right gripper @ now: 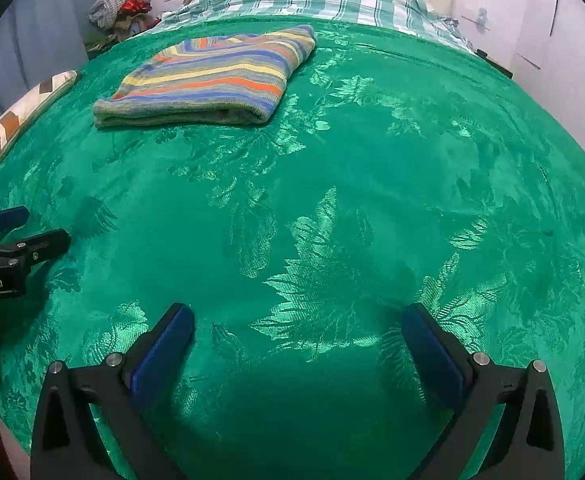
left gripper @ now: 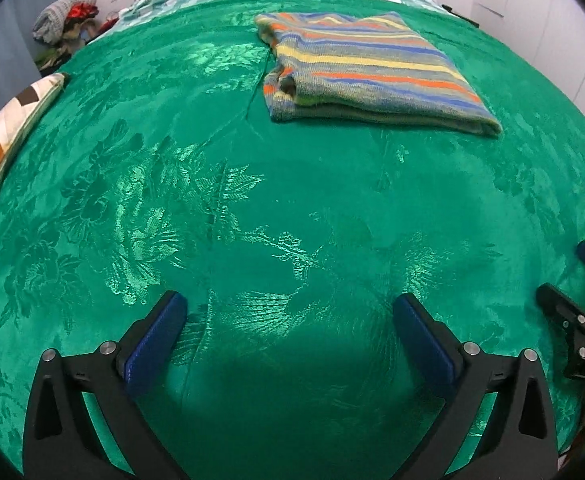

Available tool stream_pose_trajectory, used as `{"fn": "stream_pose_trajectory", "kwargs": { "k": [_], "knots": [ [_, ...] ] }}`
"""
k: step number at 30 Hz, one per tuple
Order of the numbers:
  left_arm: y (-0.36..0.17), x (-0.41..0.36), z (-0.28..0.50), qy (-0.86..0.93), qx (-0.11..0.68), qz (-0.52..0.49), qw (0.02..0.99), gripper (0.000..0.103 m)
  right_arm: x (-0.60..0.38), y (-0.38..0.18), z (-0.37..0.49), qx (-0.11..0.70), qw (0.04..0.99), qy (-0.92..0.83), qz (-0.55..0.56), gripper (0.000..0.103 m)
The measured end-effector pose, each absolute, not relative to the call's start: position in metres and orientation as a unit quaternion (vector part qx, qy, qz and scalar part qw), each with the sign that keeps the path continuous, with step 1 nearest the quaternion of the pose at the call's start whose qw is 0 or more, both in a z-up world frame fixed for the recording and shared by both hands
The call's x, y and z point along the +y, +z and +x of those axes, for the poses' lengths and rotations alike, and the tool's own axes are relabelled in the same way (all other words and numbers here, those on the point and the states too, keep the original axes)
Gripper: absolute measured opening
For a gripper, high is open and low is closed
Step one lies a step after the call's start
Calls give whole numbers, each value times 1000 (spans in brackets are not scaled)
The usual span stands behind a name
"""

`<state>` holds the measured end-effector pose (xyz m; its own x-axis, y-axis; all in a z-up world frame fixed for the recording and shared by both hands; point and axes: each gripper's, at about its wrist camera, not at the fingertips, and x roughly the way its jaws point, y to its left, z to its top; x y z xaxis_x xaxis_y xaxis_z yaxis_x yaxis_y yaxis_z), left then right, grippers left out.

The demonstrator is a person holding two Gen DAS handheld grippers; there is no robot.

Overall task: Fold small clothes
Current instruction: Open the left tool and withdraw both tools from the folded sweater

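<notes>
I hold both grippers, left [left gripper: 290,308] and right [right gripper: 298,320], fingers spread and empty, low over the bed [left gripper: 292,208], well short of the folded sweater [left gripper: 368,68].

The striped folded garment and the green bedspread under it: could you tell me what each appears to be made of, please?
The striped folded garment looks like a soft matte knit, probably wool or acrylic: fine ribbed rows and thick, rounded fold edges. The green bedspread looks like woven jacquard or damask, possibly satin or polyester: its leaf and flower patterns catch the light with a sheen against duller ground.
</notes>
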<state>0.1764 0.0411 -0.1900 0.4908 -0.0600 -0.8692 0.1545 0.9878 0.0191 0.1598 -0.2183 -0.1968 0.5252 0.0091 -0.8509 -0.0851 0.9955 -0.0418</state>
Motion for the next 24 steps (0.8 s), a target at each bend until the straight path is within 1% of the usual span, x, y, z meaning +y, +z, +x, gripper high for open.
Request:
{"fn": "stream_pose_trajectory", "kwargs": {
  "k": [24],
  "knots": [
    [-197, 34, 182, -52, 520, 61, 850, 103, -213, -201, 164, 495, 867, 22, -57, 103]
  ]
}}
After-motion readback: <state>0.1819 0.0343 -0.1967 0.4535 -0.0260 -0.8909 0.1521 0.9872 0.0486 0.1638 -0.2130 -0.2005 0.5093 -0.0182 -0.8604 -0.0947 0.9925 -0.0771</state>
